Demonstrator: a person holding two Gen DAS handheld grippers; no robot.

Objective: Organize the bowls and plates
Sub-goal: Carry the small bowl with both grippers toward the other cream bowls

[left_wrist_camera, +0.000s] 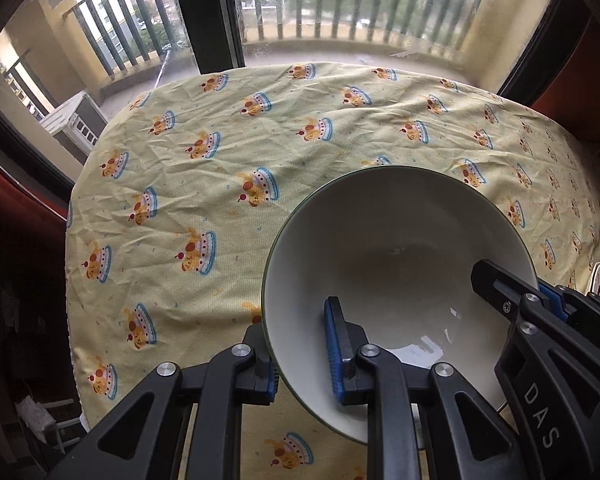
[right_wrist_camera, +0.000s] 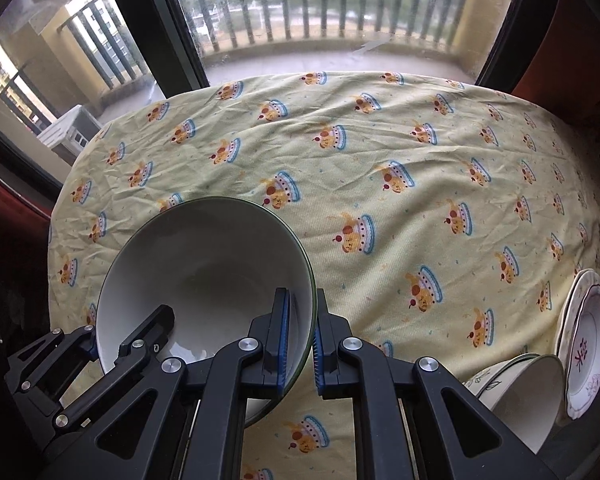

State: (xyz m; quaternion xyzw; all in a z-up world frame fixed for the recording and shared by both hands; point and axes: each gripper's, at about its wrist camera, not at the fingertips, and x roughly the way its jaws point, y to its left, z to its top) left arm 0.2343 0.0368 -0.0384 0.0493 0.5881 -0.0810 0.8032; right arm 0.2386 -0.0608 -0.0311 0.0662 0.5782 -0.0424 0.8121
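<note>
A large white bowl (left_wrist_camera: 380, 248) with a dark green rim is held between both grippers over the yellow tablecloth. My left gripper (left_wrist_camera: 300, 360) is shut on the bowl's left rim, one blue pad inside and one outside the wall. My right gripper (right_wrist_camera: 302, 344) is shut on the opposite rim of the same bowl (right_wrist_camera: 204, 260), clamping the wall the same way. Each gripper shows in the other's view: the right gripper (left_wrist_camera: 500, 292) reaches in at the bowl's right side, and the left gripper (right_wrist_camera: 148, 332) at its left side. The bowl's inside is empty.
A scalloped white plate (right_wrist_camera: 588, 328) with red markings rests on other plates at the table's right edge, with a patterned white bowl (right_wrist_camera: 516, 384) beside it. The cake-print tablecloth (right_wrist_camera: 380, 140) covers the table. A window and balcony railing lie behind the table's far edge.
</note>
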